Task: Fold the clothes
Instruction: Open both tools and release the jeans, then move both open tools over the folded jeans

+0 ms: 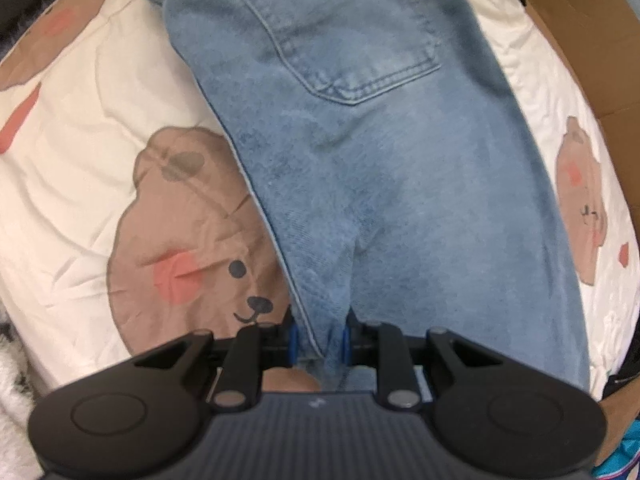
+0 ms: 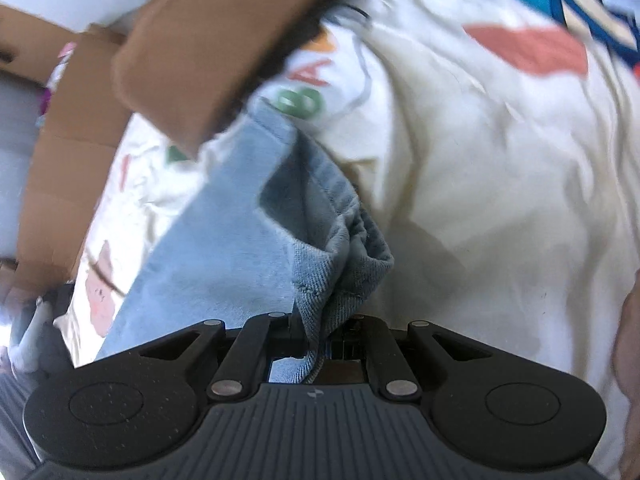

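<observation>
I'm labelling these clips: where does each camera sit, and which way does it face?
Left wrist: on the left claw, looking steeply down the jeans on the bear-print bedding; its fingers pinch denim.
Right wrist: on the right claw, facing down at a bunched denim edge beside a cardboard box.
Shared: jeans, bedding, box.

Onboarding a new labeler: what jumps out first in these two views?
The light blue jeans, back pocket up, fill the middle of the left wrist view over a cream bedsheet printed with brown bears. Both claws are clamped on denim: the left claw on a pinched fold, the right claw on a bunched edge. A brown cardboard box sits upper left in the right view.
</observation>
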### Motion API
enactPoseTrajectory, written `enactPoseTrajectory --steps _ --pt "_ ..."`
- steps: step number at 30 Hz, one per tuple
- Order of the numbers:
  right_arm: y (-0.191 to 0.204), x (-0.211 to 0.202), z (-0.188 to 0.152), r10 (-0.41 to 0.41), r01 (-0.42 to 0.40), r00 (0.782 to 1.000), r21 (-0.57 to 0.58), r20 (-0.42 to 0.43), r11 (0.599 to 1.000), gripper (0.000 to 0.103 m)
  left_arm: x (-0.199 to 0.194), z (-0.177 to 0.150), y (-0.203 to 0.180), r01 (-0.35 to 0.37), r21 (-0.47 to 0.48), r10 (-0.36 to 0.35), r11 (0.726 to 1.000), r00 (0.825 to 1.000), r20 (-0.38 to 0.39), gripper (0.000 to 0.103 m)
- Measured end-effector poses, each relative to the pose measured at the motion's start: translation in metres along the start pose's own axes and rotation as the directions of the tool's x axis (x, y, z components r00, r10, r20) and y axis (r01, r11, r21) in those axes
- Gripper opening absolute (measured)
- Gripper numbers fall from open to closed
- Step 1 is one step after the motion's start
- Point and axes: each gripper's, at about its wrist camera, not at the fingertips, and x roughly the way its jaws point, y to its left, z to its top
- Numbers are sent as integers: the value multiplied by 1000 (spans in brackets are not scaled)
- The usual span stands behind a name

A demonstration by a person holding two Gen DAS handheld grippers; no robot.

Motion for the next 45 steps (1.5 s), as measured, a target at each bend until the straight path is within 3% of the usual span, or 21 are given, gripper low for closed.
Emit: enactPoseTrajectory --steps 8,13,16,23,33,45 --pt "-11 -4 5 -90 90 996 -12 3 996 30 -8 5 2 2 -42 -2 999 1000 -2 27" --pt "-18 -23 9 -168 167 984 8 56 986 31 -39 9 -2 5 -26 -3 1000 997 79 34" --pt "-11 -32 11 -225 232 968 -53 109 971 31 -58 19 -7 11 -5 -10 1000 991 137 36" --pt "28 -34 22 -166 211 967 -244 194 947 31 -85 50 -11 34 11 -36 999 973 229 36" --pt "79 23 44 -142 196 977 -412 157 890 25 -80 90 -26 33 44 -44 998 964 262 36" --pt "99 73 71 -178 242 968 -465 177 851 22 -58 130 -40 -1 100 -29 995 954 297 40"
